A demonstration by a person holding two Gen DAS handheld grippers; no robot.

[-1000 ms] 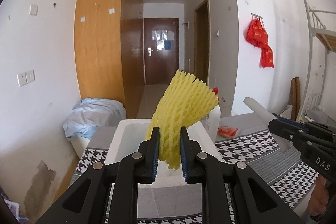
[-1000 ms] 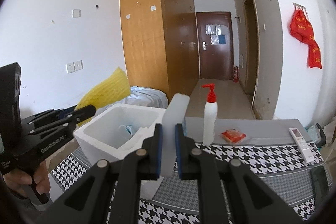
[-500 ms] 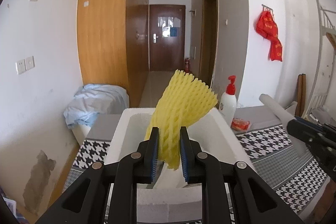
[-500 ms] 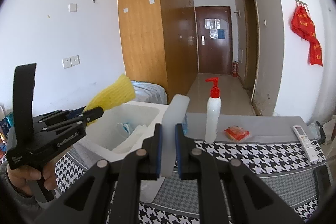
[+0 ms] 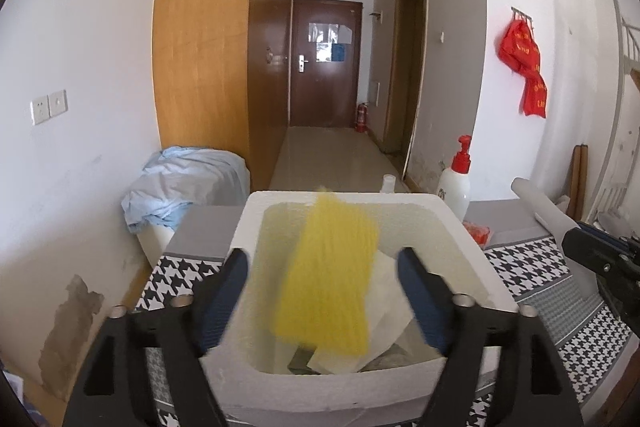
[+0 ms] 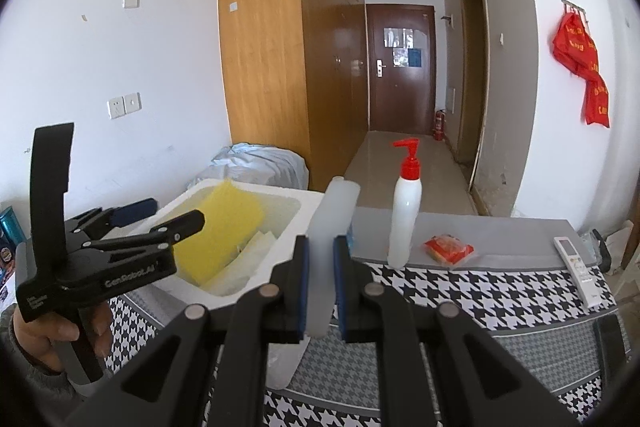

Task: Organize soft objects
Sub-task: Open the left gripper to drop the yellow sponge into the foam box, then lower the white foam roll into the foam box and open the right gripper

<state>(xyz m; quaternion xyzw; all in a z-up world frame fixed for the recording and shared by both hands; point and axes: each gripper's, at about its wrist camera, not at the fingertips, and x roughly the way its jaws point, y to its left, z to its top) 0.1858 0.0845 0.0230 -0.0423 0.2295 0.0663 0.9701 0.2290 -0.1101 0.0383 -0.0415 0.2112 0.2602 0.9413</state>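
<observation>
While the left gripper (image 5: 324,291) is held over the white foam box (image 5: 472,243), its jaws have just been opened wide and the yellow foam net (image 5: 328,287) is seen blurred between them, untouched, inside the box. A white foam sheet (image 6: 334,223) is clamped by the right gripper (image 6: 320,291).

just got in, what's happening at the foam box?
A person with a handheld gripper in each hand is sorting soft items into the white foam box. The left gripper has just been opening its jaws; the yellow foam net, blurred, sits between them untouched, dropping into the box onto white sheets. The right gripper is clamped on a white foam piece beside the box.
</observation>
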